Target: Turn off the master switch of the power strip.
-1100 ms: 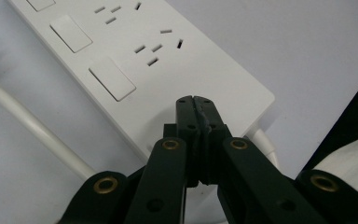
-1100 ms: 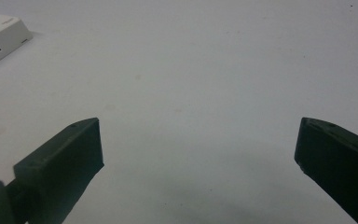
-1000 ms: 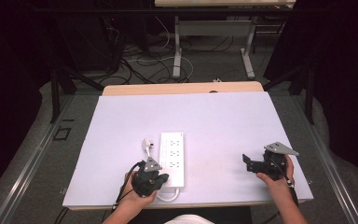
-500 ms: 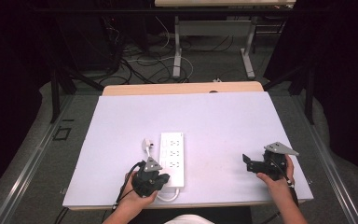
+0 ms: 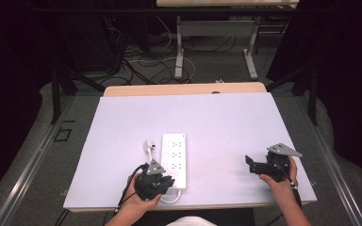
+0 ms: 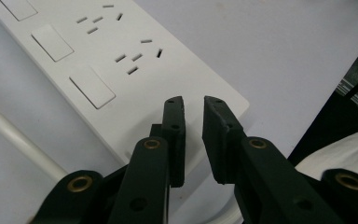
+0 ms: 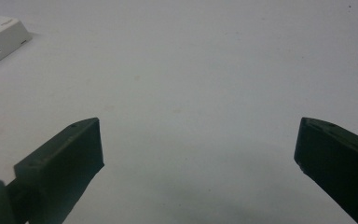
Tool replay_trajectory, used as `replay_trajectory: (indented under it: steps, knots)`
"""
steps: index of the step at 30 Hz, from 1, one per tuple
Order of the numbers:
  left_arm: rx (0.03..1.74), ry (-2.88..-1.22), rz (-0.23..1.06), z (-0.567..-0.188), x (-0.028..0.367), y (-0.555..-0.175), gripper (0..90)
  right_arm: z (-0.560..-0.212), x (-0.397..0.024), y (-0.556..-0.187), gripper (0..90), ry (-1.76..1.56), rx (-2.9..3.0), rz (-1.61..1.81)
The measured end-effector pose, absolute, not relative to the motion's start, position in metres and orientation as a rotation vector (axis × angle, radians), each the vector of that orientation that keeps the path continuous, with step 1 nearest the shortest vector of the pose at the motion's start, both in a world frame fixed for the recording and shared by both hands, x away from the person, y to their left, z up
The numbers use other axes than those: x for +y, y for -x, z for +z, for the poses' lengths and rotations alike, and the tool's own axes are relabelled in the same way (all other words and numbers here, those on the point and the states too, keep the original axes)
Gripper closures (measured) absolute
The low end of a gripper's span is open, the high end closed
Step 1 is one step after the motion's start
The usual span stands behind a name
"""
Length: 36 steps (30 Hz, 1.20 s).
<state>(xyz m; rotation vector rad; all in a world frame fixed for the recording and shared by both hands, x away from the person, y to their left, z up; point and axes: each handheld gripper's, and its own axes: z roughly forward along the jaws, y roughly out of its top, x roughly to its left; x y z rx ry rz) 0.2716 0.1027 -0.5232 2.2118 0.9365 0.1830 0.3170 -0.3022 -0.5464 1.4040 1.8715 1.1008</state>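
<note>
Your left gripper (image 6: 193,105) hangs over the near end of the white power strip (image 5: 174,157), its jaws a narrow gap apart, just been opening, nothing between them. Your right gripper (image 5: 250,163) rests well apart on the bare table (image 5: 226,117), jaws wide. The strip's plug (image 5: 148,146) lies just beside its far left.

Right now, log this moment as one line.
left gripper: jaws just opening, nothing between, over power strip | right gripper: open, over table

One power strip (image 5: 174,160), one plug (image 5: 148,145)
</note>
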Motion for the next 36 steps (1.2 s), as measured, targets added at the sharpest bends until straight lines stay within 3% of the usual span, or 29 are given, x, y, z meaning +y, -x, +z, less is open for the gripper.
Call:
replay_trajectory:
  steps: [15, 36]
  knots:
    - [0.934, -2.184, 0.217, -0.52, 0.106, -0.271, 62.0, -0.546, -0.303, -0.317, 0.6, -1.388, 1.868, 1.106]
    - [1.022, -2.103, 0.376, -0.517, 0.133, -0.285, 38.8, -0.546, -0.303, -0.317, 0.7, -1.386, 1.869, 1.105]
